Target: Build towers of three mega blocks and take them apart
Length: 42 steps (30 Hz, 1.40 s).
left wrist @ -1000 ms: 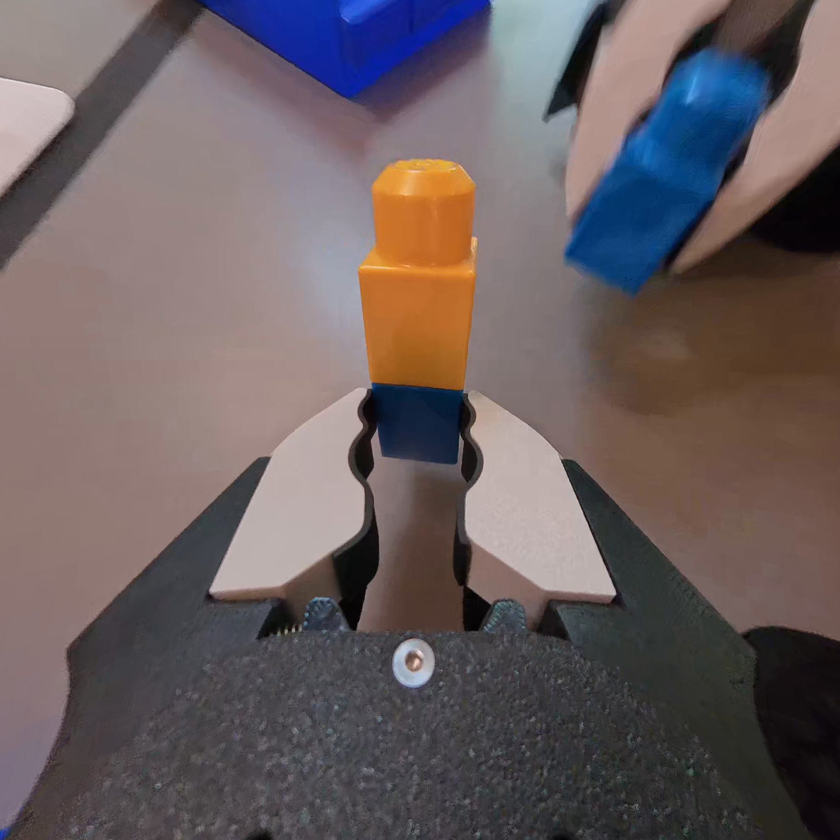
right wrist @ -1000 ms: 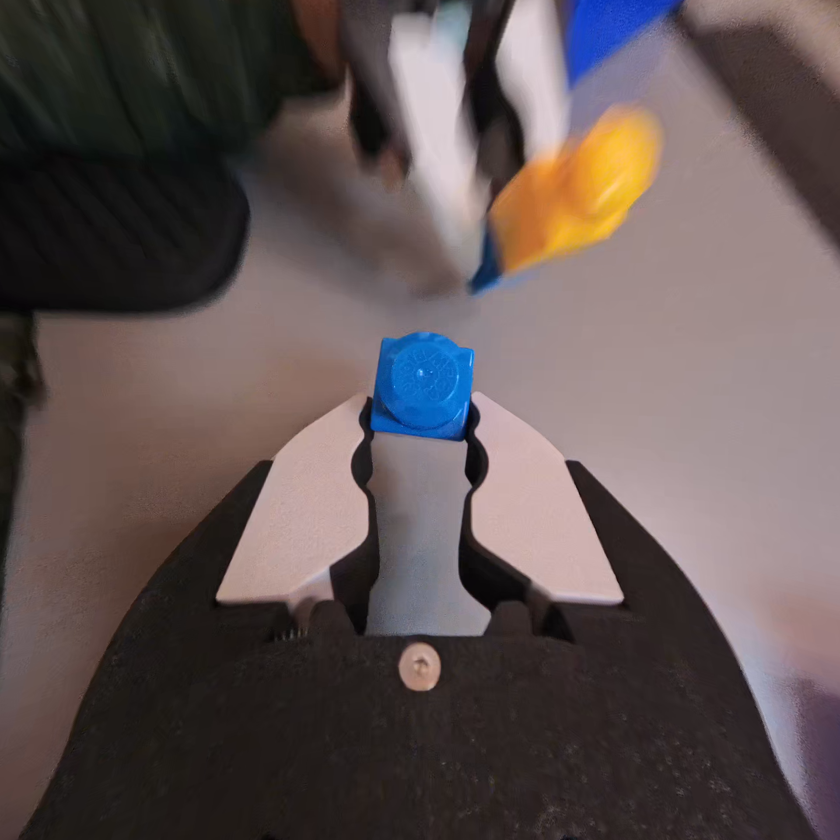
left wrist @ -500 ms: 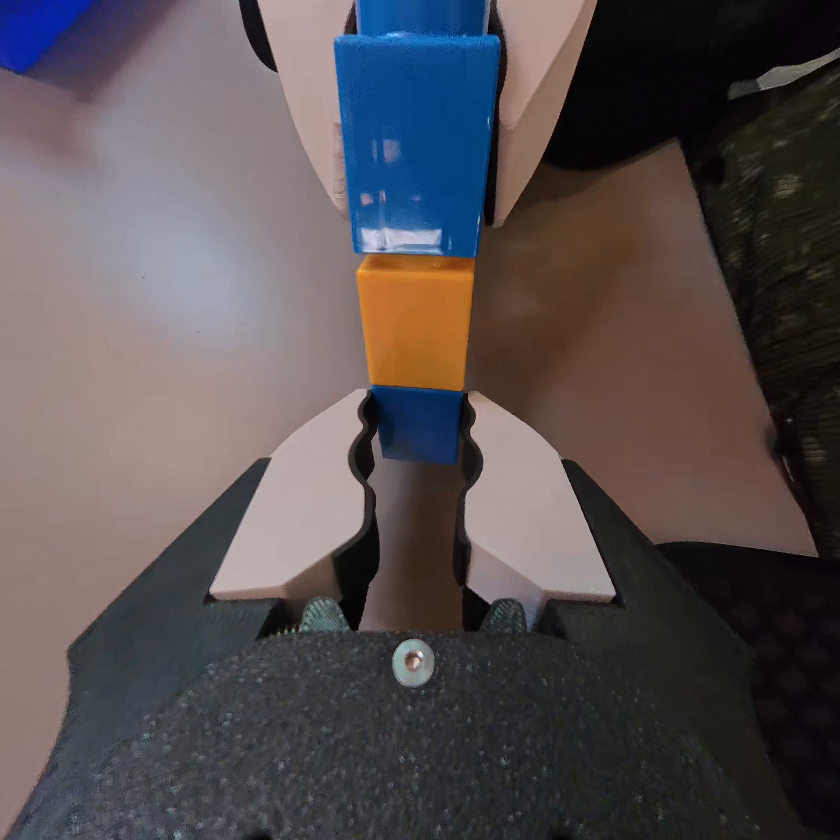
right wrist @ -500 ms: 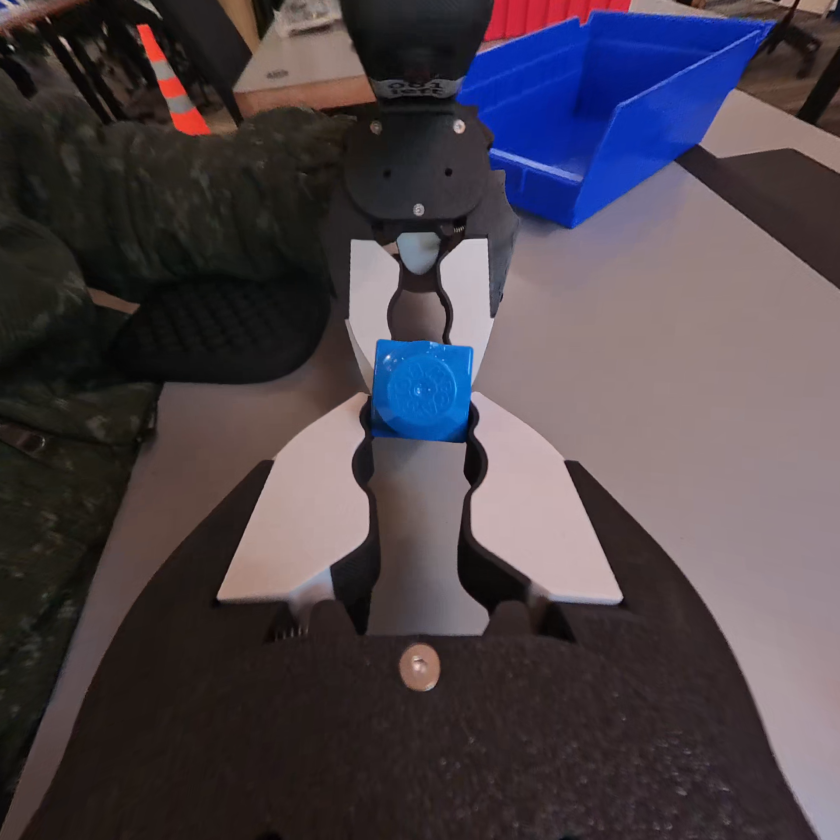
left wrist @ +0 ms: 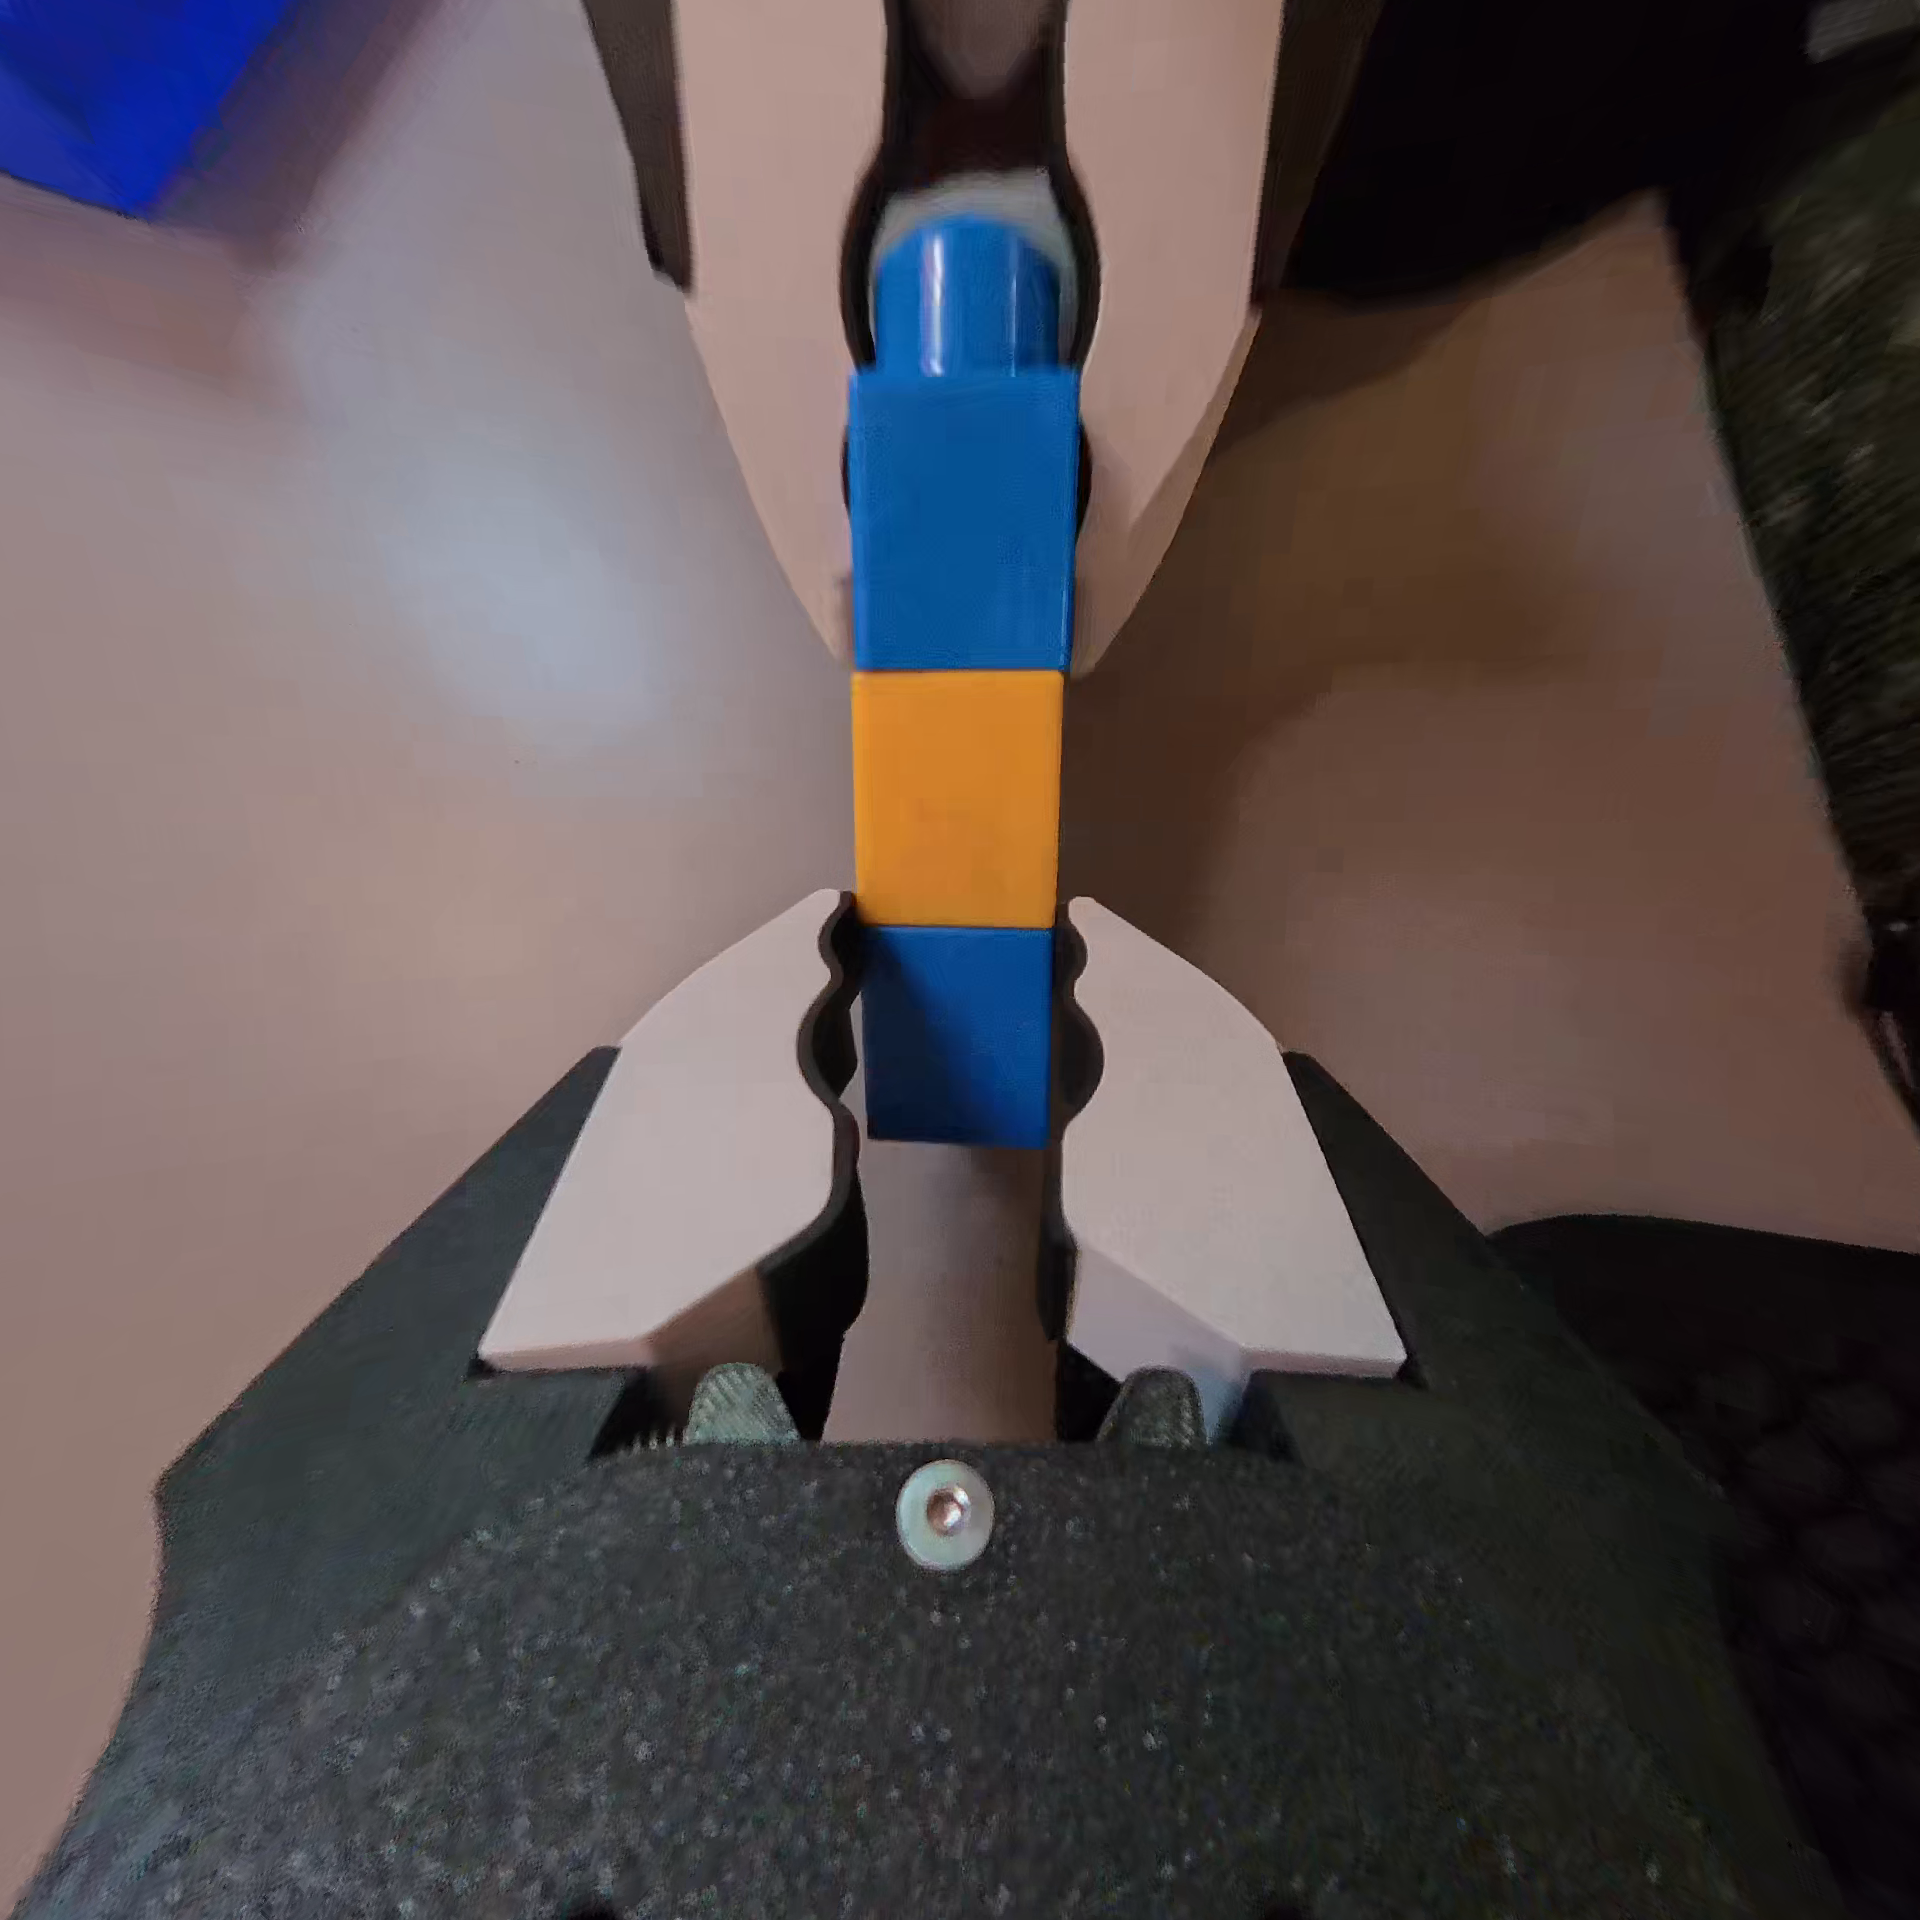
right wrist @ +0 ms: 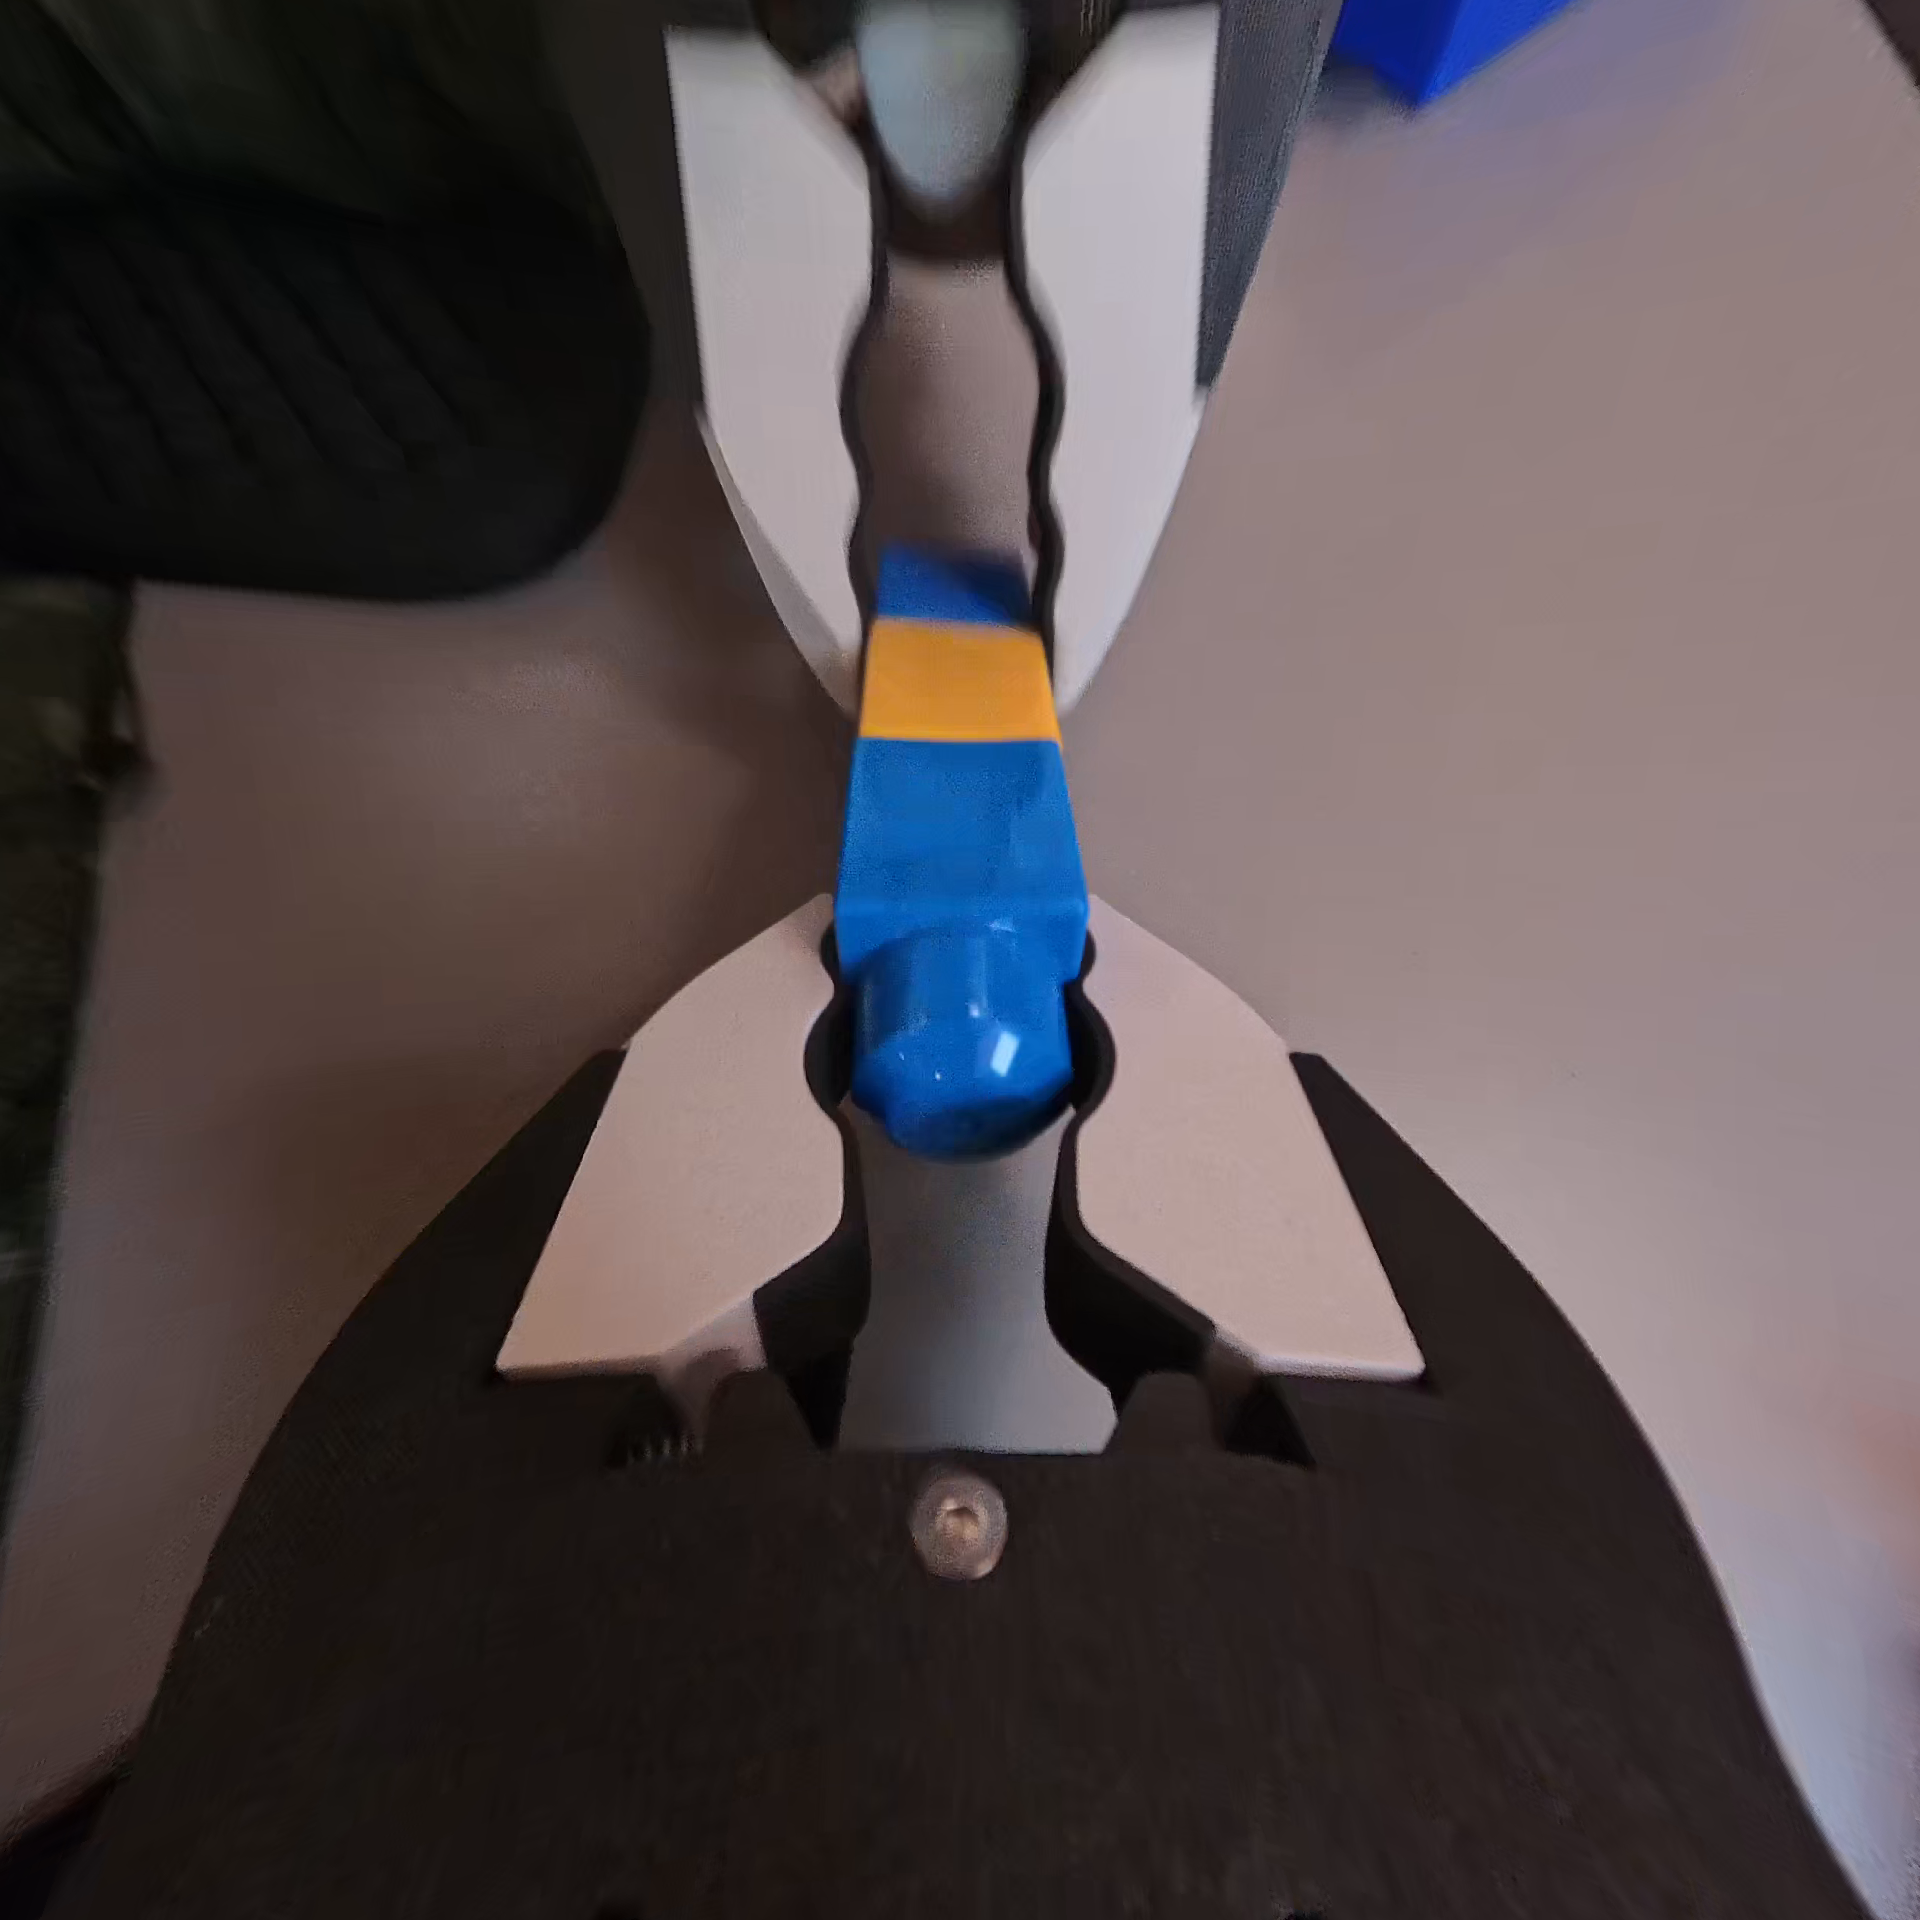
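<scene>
We hold a tower of three mega blocks between our two grippers, above the pale table (left wrist: 416, 727). In the left wrist view, our left gripper (left wrist: 956, 1023) has its fingers clamped on the dark blue block (left wrist: 956, 1034) at the near end of the tower, the pads pressing both of its side faces. Joined flush to that block sits the orange block (left wrist: 956, 798), and beyond it the brighter blue block (left wrist: 961, 520) with its round stud pointing away from us. Our right gripper (left wrist: 966, 499) comes in from the far side, its fingers closed on that brighter blue block and around its stud. The right wrist view shows the same tower end-on from the other side: the stud sits between the pale fingers (right wrist: 717, 1122), with orange and then the dark blue block farther off in the other gripper. A blue bin (left wrist: 114, 94) shows at the top left corner, blurred, well apart from the tower. A dark sleeve (right wrist: 260, 291) lies at the table edge.
</scene>
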Tool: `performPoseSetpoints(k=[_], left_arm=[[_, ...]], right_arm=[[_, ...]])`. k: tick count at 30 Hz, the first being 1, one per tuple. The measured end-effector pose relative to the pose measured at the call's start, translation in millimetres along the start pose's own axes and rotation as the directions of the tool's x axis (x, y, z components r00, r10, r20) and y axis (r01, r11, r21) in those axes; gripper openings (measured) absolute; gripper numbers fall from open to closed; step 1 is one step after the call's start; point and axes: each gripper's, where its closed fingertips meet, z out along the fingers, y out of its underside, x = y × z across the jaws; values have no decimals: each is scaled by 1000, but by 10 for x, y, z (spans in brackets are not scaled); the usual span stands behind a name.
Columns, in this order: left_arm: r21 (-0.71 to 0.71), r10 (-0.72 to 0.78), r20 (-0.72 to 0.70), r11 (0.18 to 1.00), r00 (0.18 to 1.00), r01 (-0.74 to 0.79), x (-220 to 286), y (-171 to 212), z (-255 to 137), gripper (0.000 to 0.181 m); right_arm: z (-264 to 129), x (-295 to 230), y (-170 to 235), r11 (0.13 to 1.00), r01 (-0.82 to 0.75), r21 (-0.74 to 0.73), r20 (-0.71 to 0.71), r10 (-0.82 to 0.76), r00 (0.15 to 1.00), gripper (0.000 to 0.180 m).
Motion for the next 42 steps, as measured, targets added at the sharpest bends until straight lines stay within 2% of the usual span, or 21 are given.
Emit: performPoseSetpoints(k=[3, 10, 13, 17, 24, 26, 28, 31, 33, 37, 39, 42], left_arm=[[92, -29, 22, 995, 999, 27, -10, -169, -221, 35], [165, -21, 38, 986, 999, 15, -31, -242, -323, 35], [213, -50, 55, 976, 997, 38, -121, -221, -426, 35], [332, -107, 6, 938, 994, 98, -188, -256, -555, 35], [372, -98, -15, 923, 995, 97, -171, -309, -533, 35], [385, -94, -12, 918, 995, 91, -166, -329, -558, 35], [396, -91, -19, 914, 996, 91, -155, -340, -583, 35], [439, -80, -27, 894, 996, 84, -136, -397, -627, 35], [472, -62, 5, 880, 998, 53, -160, -442, -626, 34], [558, -141, 73, 826, 987, 76, -390, -443, -762, 36], [607, -218, 83, 785, 972, 124, -550, -390, -828, 31], [619, -321, 142, 767, 936, 169, -811, -225, -819, 22]], right_arm=[[-44, 12, -160, 990, -29, 141, 28, 25, 999, 37], [-125, 33, -290, 978, -5, 208, -11, 7, 1000, 37], [-285, 81, -415, 950, -50, 308, 8, 50, 999, 52], [-469, 231, -470, 909, -90, 407, -8, 102, 995, 53], [-64, 202, -149, 979, -48, 200, -32, 55, 998, 57], [8, 183, -109, 982, -38, 185, -27, 44, 999, 53], [-7, 149, -153, 980, -17, 201, -19, 22, 1000, 31], [-172, 125, -269, 972, -1, 235, -12, 4, 1000, 31], [-255, 131, -273, 981, 19, 192, -31, -13, 999, 31], [-644, 344, -131, 999, 14, 41, -114, -9, 993, 31], [-1035, 649, -45, 999, -26, -40, -230, 16, 973, 31], [-1778, 1181, 107, 968, -129, -215, -396, 34, 918, 31]])
